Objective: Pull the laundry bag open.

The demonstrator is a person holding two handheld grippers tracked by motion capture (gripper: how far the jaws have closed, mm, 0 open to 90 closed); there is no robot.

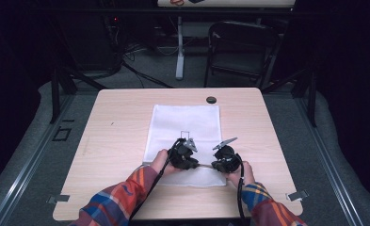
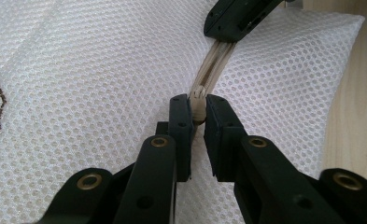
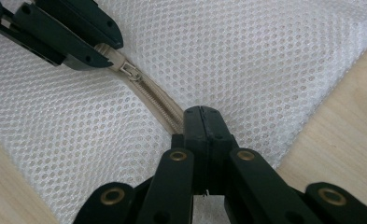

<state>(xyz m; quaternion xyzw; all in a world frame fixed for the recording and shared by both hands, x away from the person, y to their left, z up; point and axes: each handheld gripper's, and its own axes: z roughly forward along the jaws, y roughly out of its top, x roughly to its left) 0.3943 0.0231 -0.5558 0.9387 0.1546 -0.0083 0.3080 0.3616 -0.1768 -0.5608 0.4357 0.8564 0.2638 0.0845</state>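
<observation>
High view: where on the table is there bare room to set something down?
Bare wood lies left and right of the white mesh bag, and along the far edge beside the small black disc. Crowded: the near middle, where both claws grip the bag's zipper.

Your sleeves: plaid flannel in orange, red, blue and yellow, reaching to both wrists.
Your left black two-jaw handheld gripper (image 1: pixel 185 149): matte black body, grey three-cornered plate on top, black cable trailing back along your forearm.
Your right black two-jaw handheld gripper (image 1: pixel 224 155): same black build, grey plate, black cable.
Jaws: flat black linkage arms, brass-ringed pivots, small dark screw holes.
</observation>
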